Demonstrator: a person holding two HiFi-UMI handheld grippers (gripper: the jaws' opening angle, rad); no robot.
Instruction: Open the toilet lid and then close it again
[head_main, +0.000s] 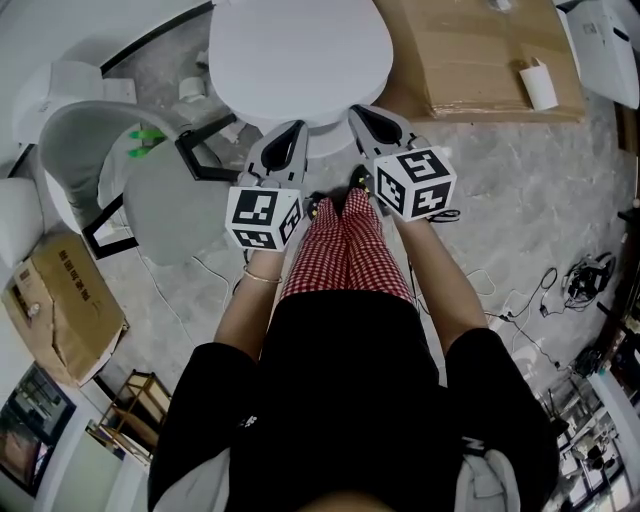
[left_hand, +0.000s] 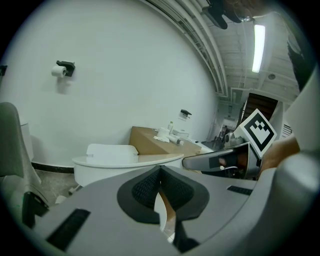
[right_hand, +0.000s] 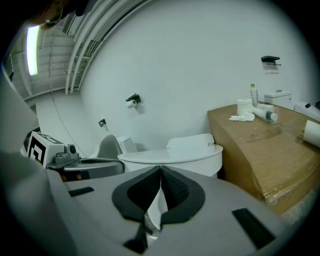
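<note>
Shut and empty, left claw (head_main: 292, 130) and right claw (head_main: 362, 115) hover side by side, the closed toilet lid (head_main: 300, 50) just ahead at 12 o'clock.

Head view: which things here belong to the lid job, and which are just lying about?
Job: toilet lid, down; left gripper and right gripper, both shut and empty.
Lying about: cardboard box, paper roll, floor cables, second box.
</note>
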